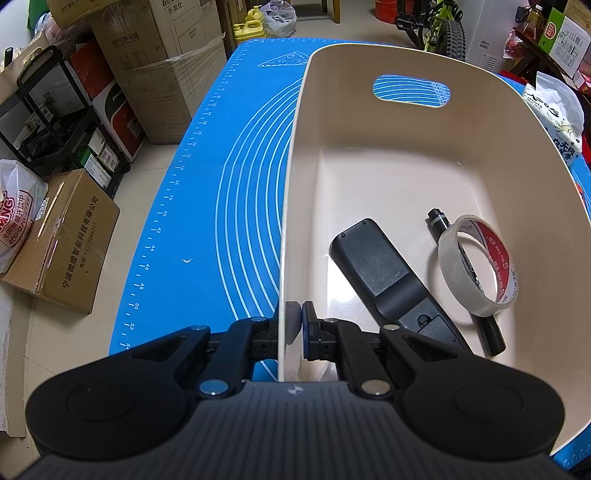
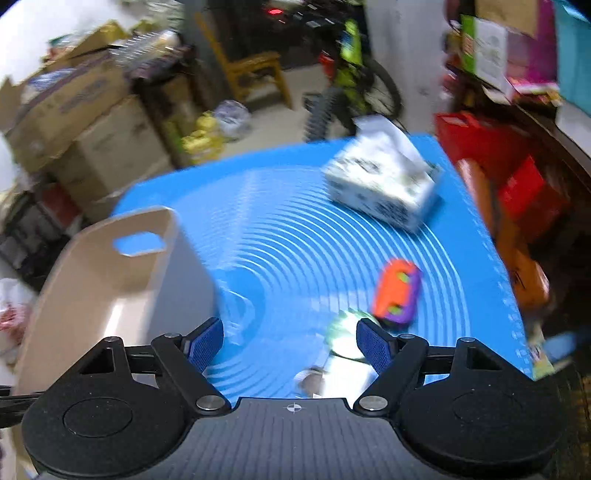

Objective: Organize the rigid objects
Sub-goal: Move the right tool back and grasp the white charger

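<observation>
Pale tiled floor [image 1: 147, 177], stacked cardboard boxes [image 1: 162, 74], bicycle [image 1: 439, 26]

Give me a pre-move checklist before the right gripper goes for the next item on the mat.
1. Left gripper clamped on the bin wall: ok.
2. Right gripper open, nothing between its fingers: ok.
3. Room left in the bin beside the black remote, tape roll and marker: ok.
4. Next items on the blue mat in sight: orange and purple toy ok; white and green object too blurred to identify, cannot tell.
5. Right wrist picture sharp enough to aim: not ok, motion blur.
6. Tissue pack clear of the path: ok.
</observation>
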`<state>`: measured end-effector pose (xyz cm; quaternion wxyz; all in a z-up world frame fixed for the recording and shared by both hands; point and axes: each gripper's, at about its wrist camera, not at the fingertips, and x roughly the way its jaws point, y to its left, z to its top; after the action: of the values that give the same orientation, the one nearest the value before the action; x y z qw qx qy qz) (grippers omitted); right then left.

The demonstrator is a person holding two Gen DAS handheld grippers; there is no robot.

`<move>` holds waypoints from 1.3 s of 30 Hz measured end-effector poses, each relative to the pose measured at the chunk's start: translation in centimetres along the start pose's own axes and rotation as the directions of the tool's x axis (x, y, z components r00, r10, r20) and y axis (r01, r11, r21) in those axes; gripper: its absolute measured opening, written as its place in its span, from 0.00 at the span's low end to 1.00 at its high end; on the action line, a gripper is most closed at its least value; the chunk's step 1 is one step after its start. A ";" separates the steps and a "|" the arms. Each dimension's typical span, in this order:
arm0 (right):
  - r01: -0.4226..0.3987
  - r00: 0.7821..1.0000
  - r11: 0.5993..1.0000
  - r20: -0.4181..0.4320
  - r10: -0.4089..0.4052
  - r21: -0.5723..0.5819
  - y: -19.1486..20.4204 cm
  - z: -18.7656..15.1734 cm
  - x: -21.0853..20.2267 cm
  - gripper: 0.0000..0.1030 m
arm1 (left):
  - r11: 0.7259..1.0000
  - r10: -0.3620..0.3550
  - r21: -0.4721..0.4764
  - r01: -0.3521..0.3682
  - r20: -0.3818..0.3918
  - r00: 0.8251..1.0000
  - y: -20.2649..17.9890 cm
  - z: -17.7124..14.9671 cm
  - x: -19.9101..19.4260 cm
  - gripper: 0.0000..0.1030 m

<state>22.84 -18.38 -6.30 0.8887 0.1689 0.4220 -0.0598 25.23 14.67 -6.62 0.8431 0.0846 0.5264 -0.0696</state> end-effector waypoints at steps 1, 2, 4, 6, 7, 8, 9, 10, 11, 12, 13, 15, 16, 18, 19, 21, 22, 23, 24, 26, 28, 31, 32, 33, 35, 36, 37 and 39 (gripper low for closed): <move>0.023 1.000 1.000 -0.013 -0.023 0.009 -0.6 -0.3 0.7 0.80 | 1.000 0.000 0.001 0.000 0.000 1.000 0.0 0.0 0.0 0.09; 0.041 0.999 0.999 -0.024 -0.041 0.014 -1.2 -0.8 1.1 0.80 | 1.000 0.000 0.001 0.000 0.000 1.000 0.0 0.0 0.0 0.09; 0.069 0.996 0.997 -0.053 -0.068 0.023 -2.2 -1.4 2.1 0.80 | 1.000 0.000 0.000 0.000 0.000 1.000 0.0 0.0 0.0 0.09; 0.088 0.993 0.996 -0.082 -0.086 0.026 -2.6 -1.8 3.0 0.79 | 1.000 0.000 0.000 0.000 0.000 1.000 0.0 0.0 0.0 0.09; 0.098 0.991 0.995 -0.095 -0.096 0.021 -2.8 -2.1 3.4 0.79 | 1.000 0.000 0.000 0.000 0.000 1.000 0.0 0.0 0.0 0.09; 0.106 0.989 0.994 -0.104 -0.104 0.014 -2.7 -2.3 3.8 0.79 | 1.000 0.000 0.000 0.000 0.000 1.000 0.0 0.0 0.0 0.09; 0.112 0.988 0.994 -0.112 -0.111 0.006 -2.5 -2.5 4.0 0.79 | 1.000 -0.001 0.000 0.001 0.000 1.000 0.0 0.0 0.0 0.09; 0.117 0.986 0.993 -0.119 -0.116 0.000 -2.4 -2.7 4.2 0.78 | 1.000 0.000 0.001 0.000 0.000 1.000 0.0 0.0 0.0 0.09; 0.119 0.985 0.993 -0.128 -0.118 -0.004 -2.3 -2.9 4.5 0.78 | 1.000 0.000 0.001 0.000 0.000 1.000 0.0 0.0 0.0 0.09; 0.121 0.983 0.993 -0.136 -0.120 -0.007 -2.3 -3.1 4.8 0.78 | 1.000 0.001 0.001 -0.001 0.000 1.000 0.0 0.0 0.0 0.09; 0.124 0.982 0.992 -0.142 -0.124 -0.010 -2.2 -3.2 5.0 0.77 | 1.000 0.001 0.001 -0.001 0.000 1.000 0.0 0.0 0.0 0.09; 0.131 0.979 0.991 -0.153 -0.131 -0.012 -2.3 -3.1 5.4 0.74 | 1.000 0.000 0.001 0.000 0.000 1.000 0.0 0.0 0.0 0.09; 0.132 0.979 0.991 -0.158 -0.132 -0.009 -2.4 -3.1 5.7 0.72 | 1.000 0.000 0.001 0.000 0.000 1.000 0.0 0.0 0.0 0.09; 0.127 0.977 0.992 -0.172 -0.124 0.006 -2.7 -3.2 6.1 0.70 | 1.000 0.001 0.001 -0.001 0.000 1.000 0.0 0.0 0.0 0.09; 0.124 0.977 0.992 -0.177 -0.120 0.013 -2.8 -3.3 6.2 0.68 | 1.000 0.001 0.001 -0.001 0.000 1.000 0.0 0.0 0.0 0.09; 0.125 0.977 0.992 -0.173 -0.121 0.009 -2.7 -3.3 6.3 0.64 | 1.000 0.001 0.000 -0.001 0.000 1.000 0.0 0.0 0.0 0.09; 0.128 0.977 0.992 -0.174 -0.126 0.003 -2.6 -3.3 6.4 0.63 | 1.000 0.001 0.000 -0.001 0.000 1.000 0.0 0.0 0.0 0.09; 0.129 0.977 0.992 -0.173 -0.128 -0.003 -2.5 -3.3 6.4 0.62 | 1.000 0.001 0.000 -0.001 0.000 1.000 0.0 0.0 0.0 0.09; 0.130 0.976 0.992 -0.173 -0.129 -0.008 -2.4 -3.3 6.3 0.58 | 1.000 0.000 0.000 0.000 0.000 1.000 0.0 0.0 0.0 0.09; 0.109 0.979 0.994 -0.172 -0.109 -0.011 -2.4 -3.3 6.2 0.47 | 1.000 0.001 0.001 -0.001 0.000 1.000 0.0 0.0 0.0 0.09; 0.105 0.980 0.994 -0.170 -0.107 -0.021 -2.1 -3.3 6.1 0.42 | 1.000 0.001 0.001 -0.001 0.000 1.000 0.0 0.0 0.0 0.09; 0.114 0.979 0.991 -0.160 -0.123 -0.064 -1.6 -3.3 5.9 0.42 | 1.000 0.001 0.000 -0.001 0.000 1.000 0.0 0.0 0.0 0.09; 0.113 0.979 0.992 -0.161 -0.122 -0.064 -1.6 -3.3 5.9 0.42 | 1.000 0.001 0.001 -0.001 0.000 1.000 0.0 0.0 0.0 0.09; 0.111 0.980 0.992 -0.161 -0.120 -0.062 -1.7 -3.2 5.8 0.42 | 1.000 0.001 0.001 -0.001 0.000 1.000 0.0 0.0 0.0 0.09; 0.111 0.981 0.992 -0.156 -0.118 -0.057 -1.8 -3.1 5.6 0.42 | 1.000 -0.001 0.000 0.001 0.000 1.000 0.0 0.0 0.0 0.09; 0.108 0.981 0.993 -0.153 -0.115 -0.053 -2.0 -3.0 5.4 0.41 | 1.000 0.000 0.000 0.000 0.000 1.000 -0.1 0.0 0.0 0.09; 0.107 0.983 0.993 -0.146 -0.112 -0.047 -2.1 -2.9 5.2 0.41 | 1.000 0.000 0.000 0.000 0.000 1.000 0.0 0.0 0.0 0.09; 0.101 0.986 0.994 -0.129 -0.104 -0.030 -2.3 -2.6 4.6 0.41 | 1.000 0.000 0.001 0.000 0.000 1.000 0.0 0.0 0.0 0.09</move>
<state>23.28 -19.49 -11.94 0.8570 0.1399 0.4878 -0.0893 25.22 14.68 -6.68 0.8431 0.0850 0.5264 -0.0698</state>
